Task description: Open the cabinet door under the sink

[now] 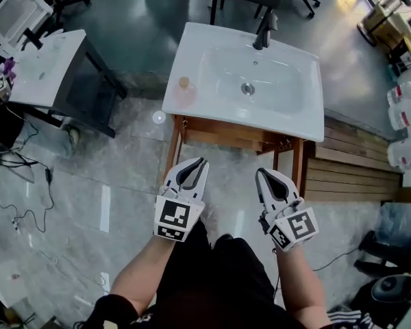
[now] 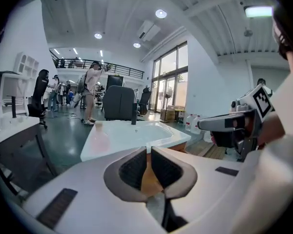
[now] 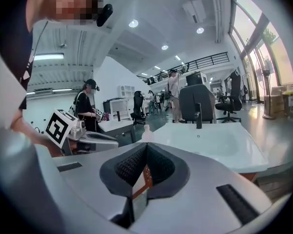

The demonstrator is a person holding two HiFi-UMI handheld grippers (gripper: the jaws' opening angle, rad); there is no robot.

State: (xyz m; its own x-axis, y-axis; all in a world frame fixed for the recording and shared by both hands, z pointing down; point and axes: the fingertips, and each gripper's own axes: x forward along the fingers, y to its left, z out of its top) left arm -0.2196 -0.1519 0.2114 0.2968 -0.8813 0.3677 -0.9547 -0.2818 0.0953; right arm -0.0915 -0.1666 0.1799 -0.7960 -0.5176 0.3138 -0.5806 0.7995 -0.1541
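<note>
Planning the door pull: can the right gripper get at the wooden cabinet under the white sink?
Probably yes: nothing stands between the right gripper and the wooden cabinet below the white sink, though it hangs apart, jaws shut, and no handle shows.

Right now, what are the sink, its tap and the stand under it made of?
Sink: white and shiny with light glints, probably glazed ceramic. Tap: dark and dull, likely matte black metal. Stand: orange-brown straight bars, looks like wood; the grain and finish are too small to tell.
</note>
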